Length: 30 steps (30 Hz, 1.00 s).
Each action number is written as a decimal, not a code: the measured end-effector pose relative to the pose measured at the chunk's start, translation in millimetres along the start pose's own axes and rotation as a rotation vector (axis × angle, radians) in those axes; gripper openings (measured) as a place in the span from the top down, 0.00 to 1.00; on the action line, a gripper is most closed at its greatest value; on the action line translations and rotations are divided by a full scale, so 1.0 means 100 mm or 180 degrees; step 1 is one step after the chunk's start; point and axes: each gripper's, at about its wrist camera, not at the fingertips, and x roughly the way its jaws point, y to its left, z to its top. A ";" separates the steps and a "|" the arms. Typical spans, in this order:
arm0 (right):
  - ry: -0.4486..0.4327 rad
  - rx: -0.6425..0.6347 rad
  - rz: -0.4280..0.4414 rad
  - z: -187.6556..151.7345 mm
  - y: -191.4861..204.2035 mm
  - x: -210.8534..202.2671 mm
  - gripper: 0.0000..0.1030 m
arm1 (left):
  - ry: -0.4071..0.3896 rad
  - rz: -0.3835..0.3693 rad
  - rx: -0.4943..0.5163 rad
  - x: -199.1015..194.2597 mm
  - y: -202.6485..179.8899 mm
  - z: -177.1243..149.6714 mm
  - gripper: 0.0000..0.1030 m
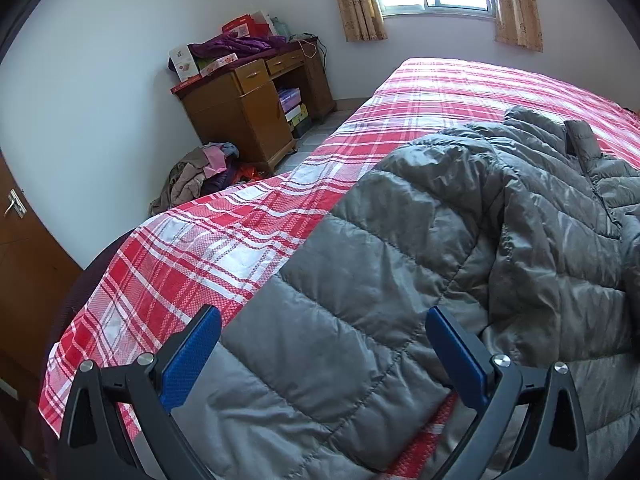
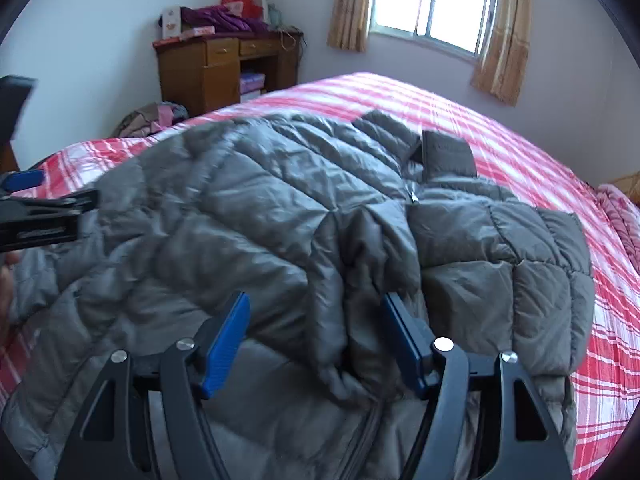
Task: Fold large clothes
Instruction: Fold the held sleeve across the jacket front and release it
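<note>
I have the grey puffer jacket (image 1: 420, 248) lying spread on the red plaid bedspread (image 1: 192, 240), collar (image 2: 448, 152) toward the window (image 2: 432, 4), its front rumpled and one side lapped over the middle. My left gripper (image 1: 324, 320) hangs over the jacket's near left portion, blue pads (image 1: 192, 356) wide apart, nothing between them. My right gripper (image 2: 316, 308) sits low over a raised fold near the zipper line, its pads (image 2: 226, 344) also spread; the ridge of fabric rises between them, but I can't tell whether either pad actually touches it, since that view is motion-blurred. The jacket's lower hem is cut off under both gripper bodies, and the right sleeve area runs out of the left wrist view. In the right wrist view the left gripper (image 2: 28, 180) pokes in at the far left edge, only partly seen. A strip of bedspread shows through near the bottom of the left view, between jacket layers. Open bedspread lies left of the jacket up to the bed's edge, and more beyond the collar toward the window. A wooden desk (image 1: 248, 108) piled with boxes and purple cloth stands against the wall, a heap of clothes (image 1: 200, 176) on the floor beside it, well apart from the jacket.
</note>
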 end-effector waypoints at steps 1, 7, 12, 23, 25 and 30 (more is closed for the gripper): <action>-0.0019 0.0005 0.0039 -0.01 0.02 -0.06 0.32 | 0.0002 -0.0022 0.0002 -0.02 -0.02 0.01 0.01; -0.0179 0.0116 0.0310 -0.04 -0.10 -0.43 0.32 | -0.0093 -0.0248 0.0031 -0.38 -0.16 0.12 0.01; -0.0211 0.0342 -0.0057 -0.28 -0.55 -0.69 0.32 | -0.0185 -0.0529 0.0088 -0.63 -0.50 0.27 0.01; -0.0038 0.0948 -0.0540 -1.03 -1.45 -0.67 0.29 | -0.0110 -0.1077 0.0584 -0.65 -1.90 0.21 0.01; -0.0058 0.1044 -0.0514 -1.11 -1.52 -0.66 0.28 | -0.0026 -0.1077 0.0614 -0.52 -2.04 0.17 0.20; -0.0108 0.1248 -0.0355 -1.28 -1.64 -0.65 0.21 | 0.0124 -0.1219 0.0654 -0.40 -2.01 0.13 0.87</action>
